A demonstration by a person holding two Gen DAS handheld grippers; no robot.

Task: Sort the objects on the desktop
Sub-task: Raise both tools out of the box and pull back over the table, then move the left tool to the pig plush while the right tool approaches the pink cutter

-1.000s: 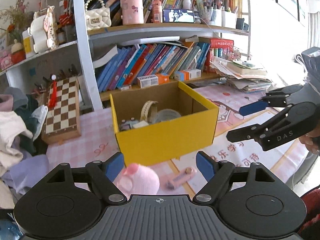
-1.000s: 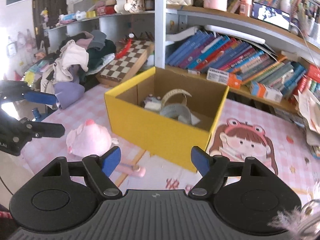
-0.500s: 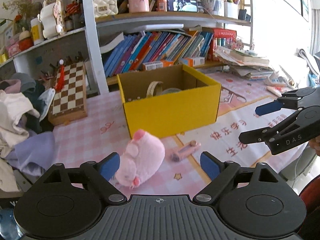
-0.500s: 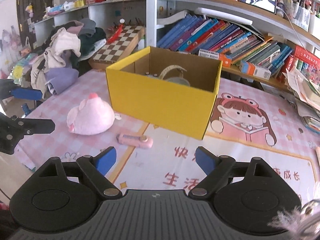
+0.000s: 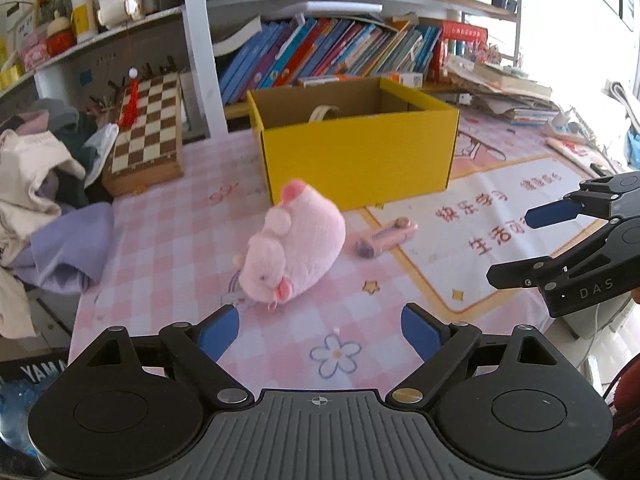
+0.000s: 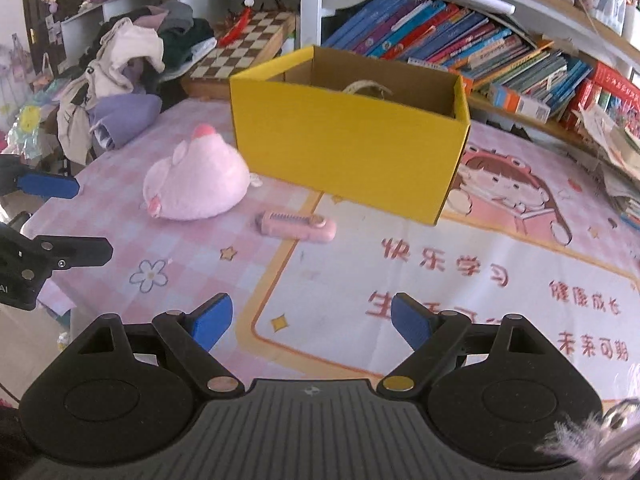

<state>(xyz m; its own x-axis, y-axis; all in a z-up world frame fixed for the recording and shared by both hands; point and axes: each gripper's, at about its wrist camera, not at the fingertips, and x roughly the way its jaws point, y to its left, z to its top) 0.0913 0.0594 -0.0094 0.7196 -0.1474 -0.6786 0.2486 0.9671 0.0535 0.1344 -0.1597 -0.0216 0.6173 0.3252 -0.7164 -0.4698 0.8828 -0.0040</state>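
Note:
A pink plush pig (image 5: 294,246) (image 6: 196,182) lies on the pink checked table mat in front of the yellow cardboard box (image 5: 356,152) (image 6: 348,140). Beside the pig lies a small pink comb-like gadget (image 5: 386,236) (image 6: 298,226). Inside the box a cream ring (image 5: 324,112) pokes up; the rest of its contents are hidden. My left gripper (image 5: 320,328) is open, just short of the pig. My right gripper (image 6: 310,320) is open over the mat's printed part, nothing between its fingers. Each gripper shows at the side of the other's view (image 5: 516,246) (image 6: 88,220).
A chessboard (image 5: 146,124) leans at the back left by a white shelf post (image 5: 198,48). Piled clothes (image 5: 44,184) crowd the left edge of the table. Rows of books (image 5: 332,52) fill the shelf behind the box; papers (image 5: 504,88) are stacked at the back right.
Both grippers have pulled back from the box and toward the table's near edge, so the pig and pink gadget now lie in full view ahead. Both stayed open.

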